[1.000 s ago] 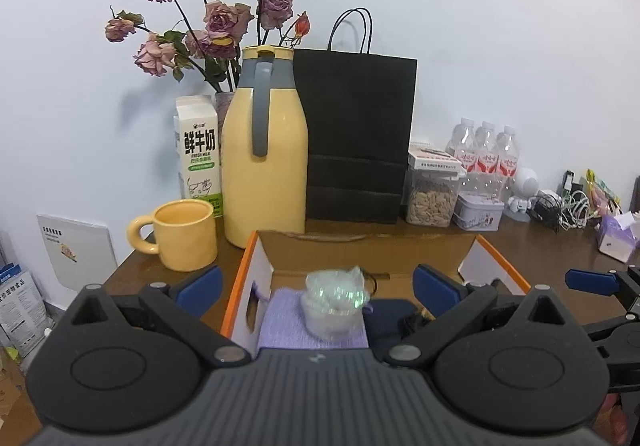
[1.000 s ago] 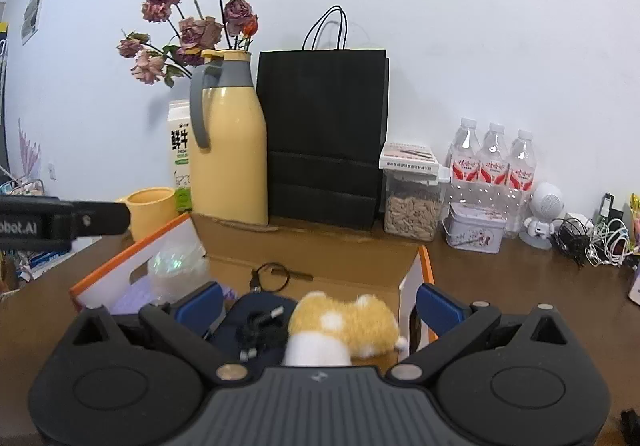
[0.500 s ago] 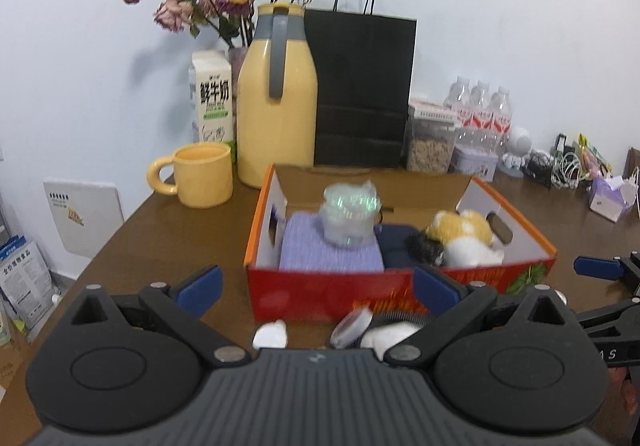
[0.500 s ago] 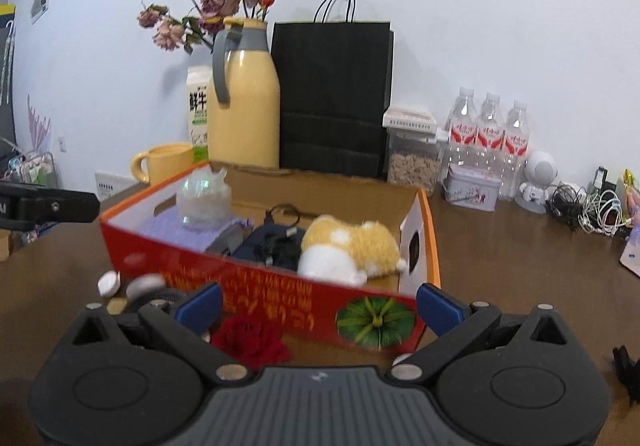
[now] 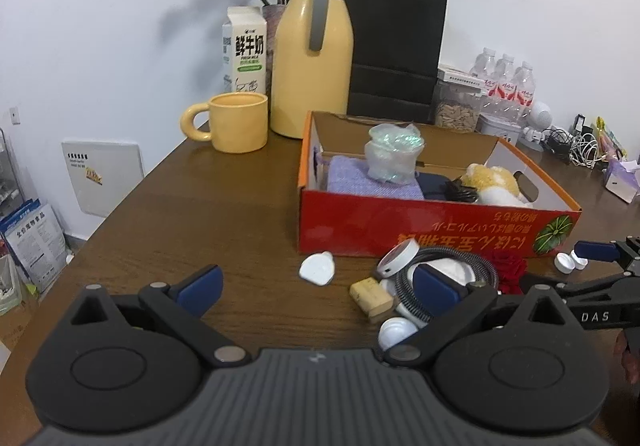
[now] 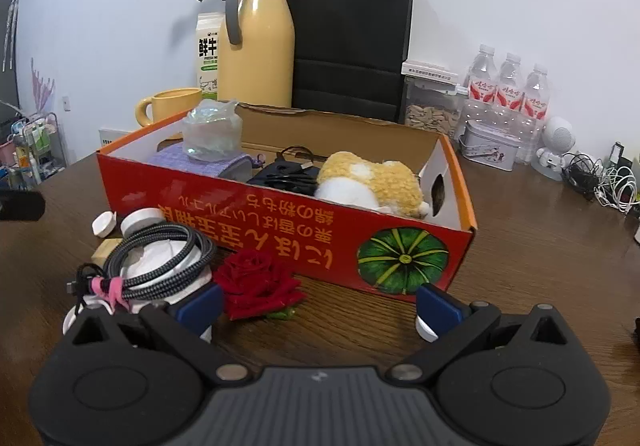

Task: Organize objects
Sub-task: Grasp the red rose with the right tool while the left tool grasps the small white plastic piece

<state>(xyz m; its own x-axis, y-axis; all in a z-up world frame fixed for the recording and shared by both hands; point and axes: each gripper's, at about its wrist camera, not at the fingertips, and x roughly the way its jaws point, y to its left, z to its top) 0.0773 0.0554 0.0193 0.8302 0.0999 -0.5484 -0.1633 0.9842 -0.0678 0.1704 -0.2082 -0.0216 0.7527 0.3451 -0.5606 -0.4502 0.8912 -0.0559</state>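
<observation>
Both my left tongs [image 5: 316, 282] and right tongs [image 6: 318, 304] spread and empty, I'm between picks; next, the red rose [image 6: 258, 284] goes into the red box [image 6: 280, 230].

1. Left wrist view looks from the table's near-left side toward the red box [image 5: 436, 234], set well back.
2. Right wrist view faces the same box [image 6: 280, 230] nearer, from its front.
3. Both share the box and the yellow jug [image 5: 312, 53] behind it.

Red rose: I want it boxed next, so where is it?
Right wrist view: the rose lies on the table before the box, right of the coiled cable.
</observation>
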